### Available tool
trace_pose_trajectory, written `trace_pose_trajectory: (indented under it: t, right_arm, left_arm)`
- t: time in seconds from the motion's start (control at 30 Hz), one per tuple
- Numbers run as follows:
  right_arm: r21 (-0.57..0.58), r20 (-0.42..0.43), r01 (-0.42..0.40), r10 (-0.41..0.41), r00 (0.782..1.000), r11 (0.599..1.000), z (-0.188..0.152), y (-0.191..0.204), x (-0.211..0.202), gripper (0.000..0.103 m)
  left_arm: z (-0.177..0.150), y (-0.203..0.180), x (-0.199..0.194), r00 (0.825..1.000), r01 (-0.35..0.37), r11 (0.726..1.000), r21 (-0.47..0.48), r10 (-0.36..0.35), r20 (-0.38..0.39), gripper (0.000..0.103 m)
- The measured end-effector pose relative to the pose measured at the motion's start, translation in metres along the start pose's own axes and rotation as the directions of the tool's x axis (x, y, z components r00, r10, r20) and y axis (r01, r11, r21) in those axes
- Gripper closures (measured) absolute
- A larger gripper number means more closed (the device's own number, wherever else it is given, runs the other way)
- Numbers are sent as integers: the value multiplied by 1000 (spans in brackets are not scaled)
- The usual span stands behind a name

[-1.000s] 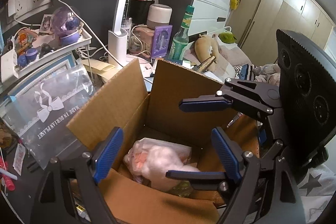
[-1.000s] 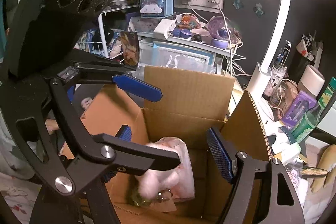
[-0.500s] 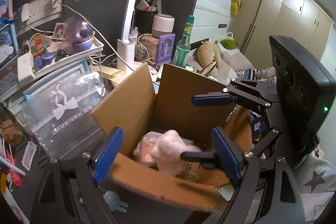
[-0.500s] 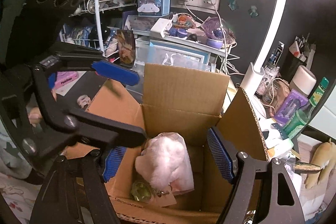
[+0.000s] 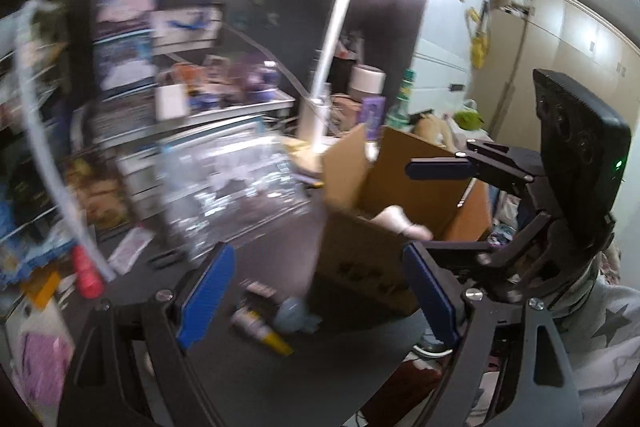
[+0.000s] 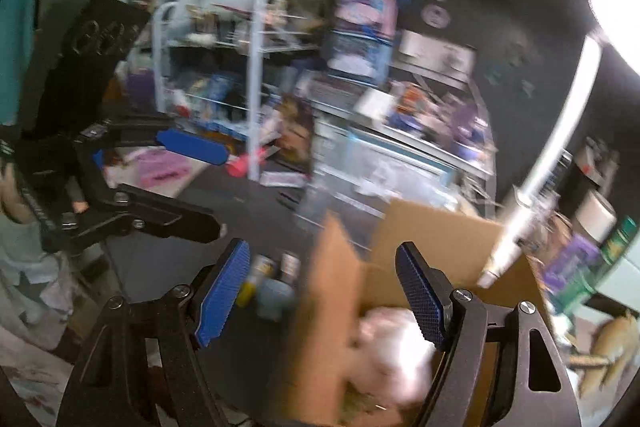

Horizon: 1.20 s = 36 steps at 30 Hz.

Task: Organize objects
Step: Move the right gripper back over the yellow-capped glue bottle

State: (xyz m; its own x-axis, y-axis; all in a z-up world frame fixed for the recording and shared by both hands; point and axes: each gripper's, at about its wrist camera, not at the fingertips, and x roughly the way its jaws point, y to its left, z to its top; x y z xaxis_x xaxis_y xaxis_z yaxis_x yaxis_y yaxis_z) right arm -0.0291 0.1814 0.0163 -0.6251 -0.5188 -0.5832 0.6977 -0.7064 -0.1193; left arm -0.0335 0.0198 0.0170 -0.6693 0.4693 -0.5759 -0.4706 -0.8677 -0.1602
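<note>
An open cardboard box stands on the dark desk, right of centre in the left wrist view. A pink plush toy lies inside it. My left gripper is open and empty. It hovers over the desk left of the box, above a yellow-capped tube and a pale blue figure. My right gripper hangs open over the box mouth. In the right wrist view the right gripper is open and empty at the box's left wall, with the plush below its right finger. The left gripper is at the left.
Cluttered shelves, a clear plastic bag and a lit white desk lamp crowd the back of the desk. A red item and papers lie at the left. A wire rack stands behind. A person's grey sleeve is at the right.
Both grippers have drawn back and swung left, away from the inside of the box. The box now sits to the right, and small items on the desk have come into view. Both stay open.
</note>
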Motion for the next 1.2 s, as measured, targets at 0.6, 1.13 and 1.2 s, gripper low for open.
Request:
trace_pose_trajectory:
  t: [0.6,1.13,1.2]
  right_arm:
    - [211,-238,-201,249,939,957,-54,61,156,30]
    - [80,-257,-43,62,964,996,-68,54,195,87]
    - [68,-258,-40,56,965,997,-67,54,194,87]
  left_arm:
    - [-120,77,-22,992,-125,975,-185,121,-31,6]
    - [-127,88,-17,994,-105,965,-239,100,-34,6]
    - [-126,89,-16,995,-101,965,-241,95,-35,6]
